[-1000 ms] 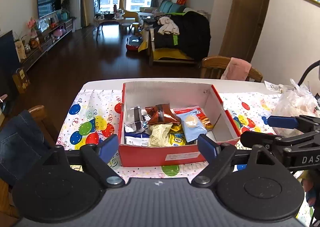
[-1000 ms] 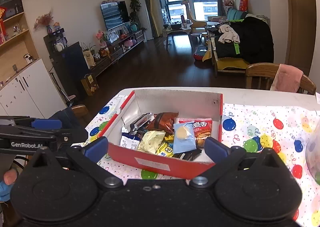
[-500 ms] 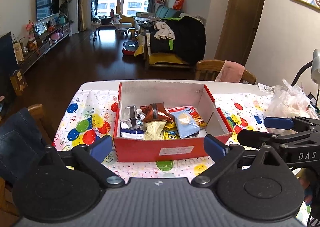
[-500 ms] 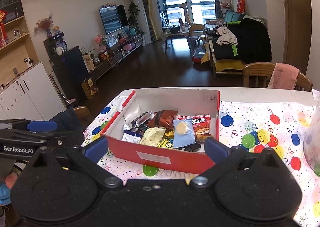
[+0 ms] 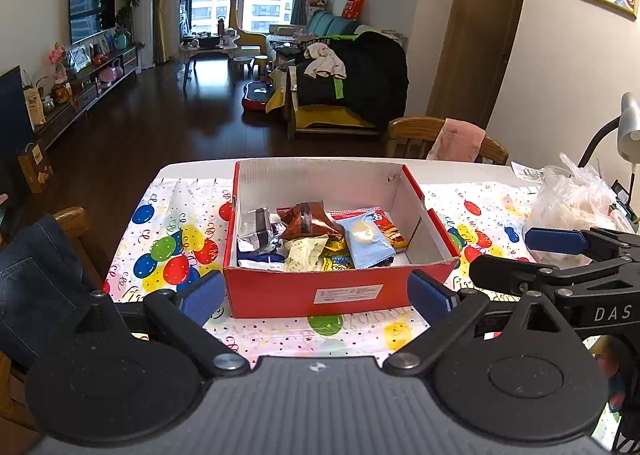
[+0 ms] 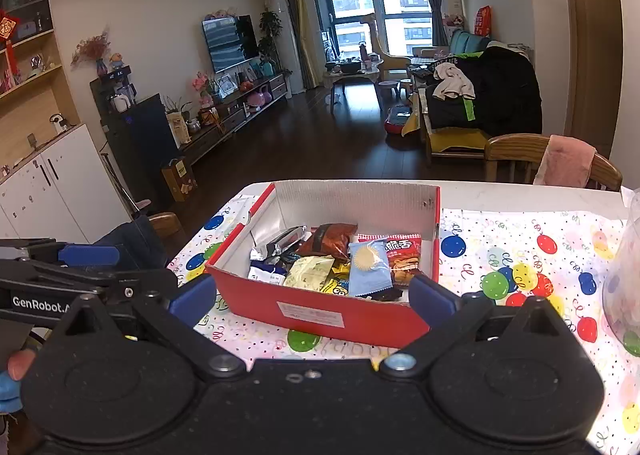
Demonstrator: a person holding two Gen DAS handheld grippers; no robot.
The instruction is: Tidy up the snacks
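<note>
Snacks (image 5: 316, 241) fill red box (image 5: 320, 295); "DAS", "GenRobot" on grippers; both jaws wide, empty

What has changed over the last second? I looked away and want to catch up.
The left gripper spread its jaws wider; nothing is between them. It also drew back a little, so the red box sits farther off in its view. Nothing was picked up or let go. The snacks lie as before, and the right gripper stays open and empty.
</note>
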